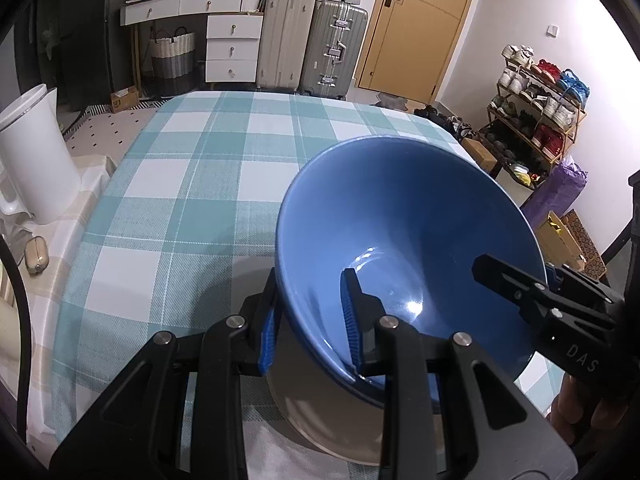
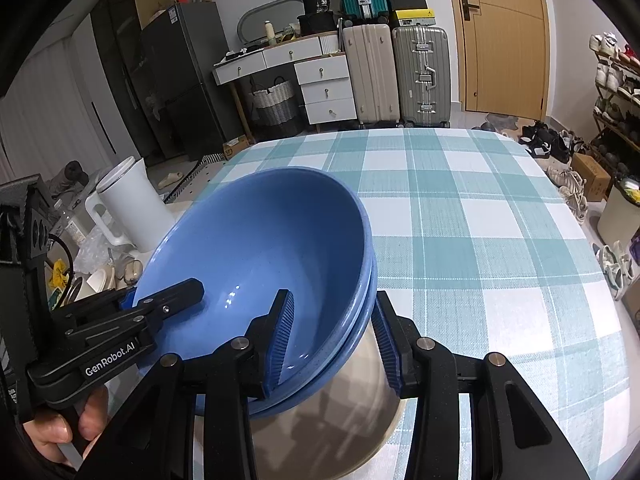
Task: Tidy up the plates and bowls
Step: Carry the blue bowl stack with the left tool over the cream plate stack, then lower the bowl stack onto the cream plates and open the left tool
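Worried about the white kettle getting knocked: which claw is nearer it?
Left. Left claw grips the blue bowl's rim toward the white kettle; right claw grips the opposite rim.

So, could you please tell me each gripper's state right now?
Left gripper: shut on the blue bowl's rim.
Right gripper: shut on the stacked bowls' rims.

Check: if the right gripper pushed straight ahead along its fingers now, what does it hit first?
Probably nothing new: the right gripper already straddles the rim of the stacked glossy blue ceramic bowls, so it would slide further onto the wall. Beyond lies the teal-and-white checked tablecloth. Depth is uncertain.
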{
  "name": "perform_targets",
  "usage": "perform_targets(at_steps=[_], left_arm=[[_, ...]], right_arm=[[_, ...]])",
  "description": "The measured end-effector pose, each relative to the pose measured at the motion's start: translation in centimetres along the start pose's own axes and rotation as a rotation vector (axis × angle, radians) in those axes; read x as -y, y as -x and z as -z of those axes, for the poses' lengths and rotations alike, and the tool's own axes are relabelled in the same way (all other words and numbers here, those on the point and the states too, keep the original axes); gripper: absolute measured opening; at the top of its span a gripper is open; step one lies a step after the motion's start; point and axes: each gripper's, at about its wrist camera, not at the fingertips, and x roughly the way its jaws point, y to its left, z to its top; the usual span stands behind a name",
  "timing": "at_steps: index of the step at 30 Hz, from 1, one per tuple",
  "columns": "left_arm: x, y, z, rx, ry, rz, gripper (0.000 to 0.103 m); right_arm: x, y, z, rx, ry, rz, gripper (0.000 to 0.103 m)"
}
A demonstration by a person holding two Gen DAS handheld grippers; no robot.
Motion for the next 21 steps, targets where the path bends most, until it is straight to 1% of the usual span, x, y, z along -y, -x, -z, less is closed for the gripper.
perform_targets(at_steps=[8, 12, 14, 16, 17, 19, 20, 21], left_arm=[[0.1, 0.0, 0.0, 0.011, -0.014, -0.009, 0.024], [0.1, 0.1, 0.1, 0.013, -0.020, -0.004, 0.024], [0.2, 0.4, 0.1, 0.018, -0.032, -0.012, 0.027], [0.3, 0.9, 0.2, 0.027, -0.044, -0.016, 0.041], [0.2, 1.1, 0.2, 0.035, -0.049, -0.021, 0.044], [0.1, 1.6, 0.3, 0.048, -0.061, -0.032, 0.055], [0.0, 1.9, 0.4, 0.052, -0.068, -0.037, 0.057], [-0.1, 2.1, 0.4, 0.057, -0.074, -0.040, 0.063]], right_arm=[[0.2, -0.1, 0.0, 0.000, 0.001, -0.003, 0.041], [0.4, -0.2, 0.0, 0.000, 0.008, -0.017, 0.044], [0.4, -0.2, 0.1, -0.001, 0.023, -0.020, 0.046], [0.3, 0.0, 0.1, 0.003, 0.039, -0.021, 0.049], [0.4, 0.1, 0.1, 0.005, 0.044, -0.021, 0.050], [0.4, 0.4, 0.0, 0.014, 0.053, -0.026, 0.055], [0.7, 0.8, 0.0, 0.025, 0.050, -0.035, 0.061], [0.9, 1.1, 0.0, 0.036, 0.048, -0.046, 0.071]])
